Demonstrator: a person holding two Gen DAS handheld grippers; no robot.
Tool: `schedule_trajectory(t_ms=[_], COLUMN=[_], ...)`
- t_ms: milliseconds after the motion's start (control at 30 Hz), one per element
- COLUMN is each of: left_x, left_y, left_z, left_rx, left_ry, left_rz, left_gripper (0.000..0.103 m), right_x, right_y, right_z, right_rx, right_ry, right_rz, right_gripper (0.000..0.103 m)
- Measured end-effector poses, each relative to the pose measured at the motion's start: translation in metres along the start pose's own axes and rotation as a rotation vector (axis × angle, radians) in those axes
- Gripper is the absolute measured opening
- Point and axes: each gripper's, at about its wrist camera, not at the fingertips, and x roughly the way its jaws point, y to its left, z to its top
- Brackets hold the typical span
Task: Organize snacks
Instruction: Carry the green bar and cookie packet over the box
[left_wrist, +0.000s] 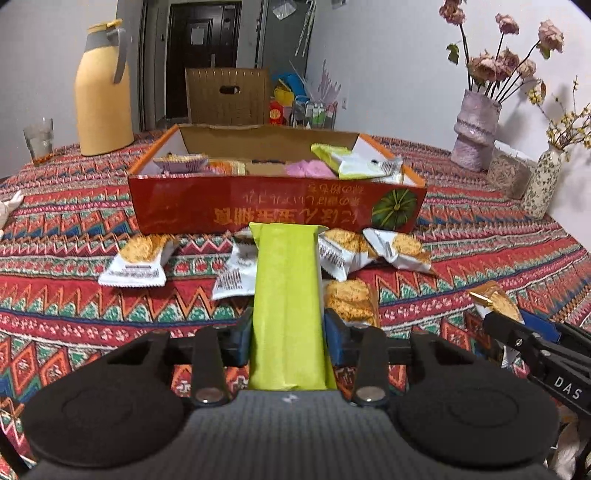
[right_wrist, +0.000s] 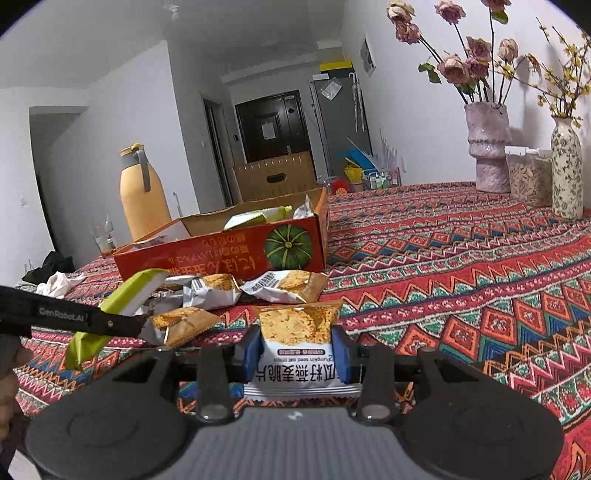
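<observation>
Item one, the green packet (left_wrist: 286, 306): we hold it lengthwise in our left gripper (left_wrist: 288, 334), the blue pads (left_wrist: 334, 338) narrowed onto its two long sides, its far end pointing at the box (left_wrist: 277, 201) and raised above the cloth (left_wrist: 480, 240). Item two, the oat crisp pack (right_wrist: 299, 339): we hold it in our right gripper (right_wrist: 297, 352), the fingers nearly together and pressing on both its edges, printed face up, its orange top toward the box. Item three, loose packs (left_wrist: 343, 253) of the same white and orange kind: they lie on the cloth just before the box's near wall, some overlapping, one (left_wrist: 135, 264) apart to the left and one (left_wrist: 351, 299) just beside our left gripper. Item four, the box: red card with a green pumpkin picture, open-topped, near the middle of the table, already holding a yellow-green packet (left_wrist: 328, 153) at its right end, pink and purple wrappers (left_wrist: 306, 170) and others we cannot tell apart. Item five, surroundings: a yellow jug (left_wrist: 103, 92) and a glass (left_wrist: 38, 142) behind the box on the left; a lilac vase (left_wrist: 476, 129) of dried roses, a clear canister (left_wrist: 511, 175) and a flowered vase (left_wrist: 541, 182) by the wall on the right. In the right wrist view a hand (right_wrist: 7, 387) shows at the left edge, behind the left gripper.
</observation>
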Motion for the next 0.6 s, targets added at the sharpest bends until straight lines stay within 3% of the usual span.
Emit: schedule_trajectory(t_ms=[600], left_x=[-0.028], left_y=[0.024], left_z=[0.056], left_rx=[-0.028], left_ry=[-0.129], left_rz=[0.019], left_gripper=[0.039], right_x=[0.014], right_y=[0.036], right_z=[0.055], right_rx=[-0.054], right_ry=[-0.086], right_rz=[-0.002], right_gripper=[0.039])
